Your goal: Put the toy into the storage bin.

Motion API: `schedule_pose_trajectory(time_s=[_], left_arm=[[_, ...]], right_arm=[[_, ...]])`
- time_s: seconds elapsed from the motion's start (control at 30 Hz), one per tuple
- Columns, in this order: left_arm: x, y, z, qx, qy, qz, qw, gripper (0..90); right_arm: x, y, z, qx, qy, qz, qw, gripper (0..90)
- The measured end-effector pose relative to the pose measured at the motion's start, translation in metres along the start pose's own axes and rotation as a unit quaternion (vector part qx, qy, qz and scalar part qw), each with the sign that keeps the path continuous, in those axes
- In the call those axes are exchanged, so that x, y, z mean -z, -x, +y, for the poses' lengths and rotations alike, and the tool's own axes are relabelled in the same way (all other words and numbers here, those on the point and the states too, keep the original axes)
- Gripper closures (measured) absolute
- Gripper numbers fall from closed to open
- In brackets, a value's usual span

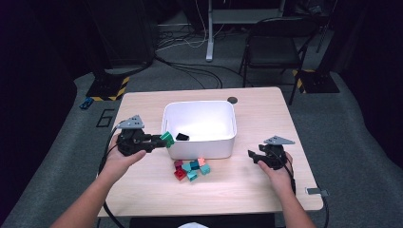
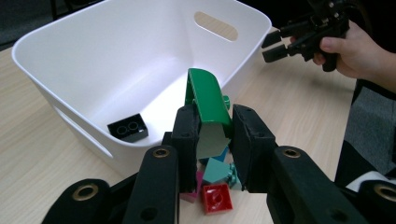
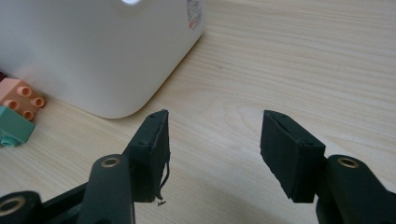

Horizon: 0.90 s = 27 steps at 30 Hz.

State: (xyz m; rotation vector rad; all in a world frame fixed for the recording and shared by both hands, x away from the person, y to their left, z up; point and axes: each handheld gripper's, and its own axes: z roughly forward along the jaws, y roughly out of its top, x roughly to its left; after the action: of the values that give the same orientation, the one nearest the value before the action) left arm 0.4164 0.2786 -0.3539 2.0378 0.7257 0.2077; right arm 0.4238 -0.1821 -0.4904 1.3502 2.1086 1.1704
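My left gripper point(image 1: 159, 140) point(image 2: 214, 128) is shut on a green brick point(image 1: 167, 138) point(image 2: 207, 100), held above the near left rim of the white bin point(image 1: 199, 147) point(image 2: 60, 100). One black brick point(image 1: 182, 137) point(image 2: 128, 127) lies on the bin's floor. A small heap of bricks, red point(image 1: 180, 174) point(image 2: 217, 197), teal point(image 1: 192, 175) point(image 2: 215, 170) and salmon point(image 1: 201, 161) point(image 3: 21, 98), sits on the table just in front of the bin. My right gripper point(image 1: 252, 155) point(image 3: 212, 149) rests open on the table to the right of the bin, with nothing between its fingers.
The light wooden table point(image 1: 256, 118) has bare room on both sides of the bin. A dark round disc point(image 1: 232, 100) sits near the far edge. Beyond the table stand a folding chair point(image 1: 275, 42) and floor cables point(image 1: 190, 71).
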Motion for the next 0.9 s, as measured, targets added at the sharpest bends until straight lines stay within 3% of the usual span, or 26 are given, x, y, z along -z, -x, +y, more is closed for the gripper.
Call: schedule_pose_trajectory(time_s=[0.23, 0.47, 0.9], left_arm=[[-0.012, -0.013, 0.01, 0.014, 0.009, 0.006, 0.9998, 71.6], [-0.038, -0.025, 0.012, 0.014, -0.008, 0.017, 0.9997, 71.6], [-0.075, -0.028, 0.009, 0.022, -0.023, 0.027, 0.9991, 71.5]], right_arm=[[0.0, 0.0, 0.0, 0.0, 0.0, 0.0, 1.0, 41.9], [0.0, 0.001, 0.0, 0.001, 0.0, 0.0, 1.0, 41.9], [0.001, 0.003, -0.001, 0.001, 0.001, 0.001, 1.0, 41.9]])
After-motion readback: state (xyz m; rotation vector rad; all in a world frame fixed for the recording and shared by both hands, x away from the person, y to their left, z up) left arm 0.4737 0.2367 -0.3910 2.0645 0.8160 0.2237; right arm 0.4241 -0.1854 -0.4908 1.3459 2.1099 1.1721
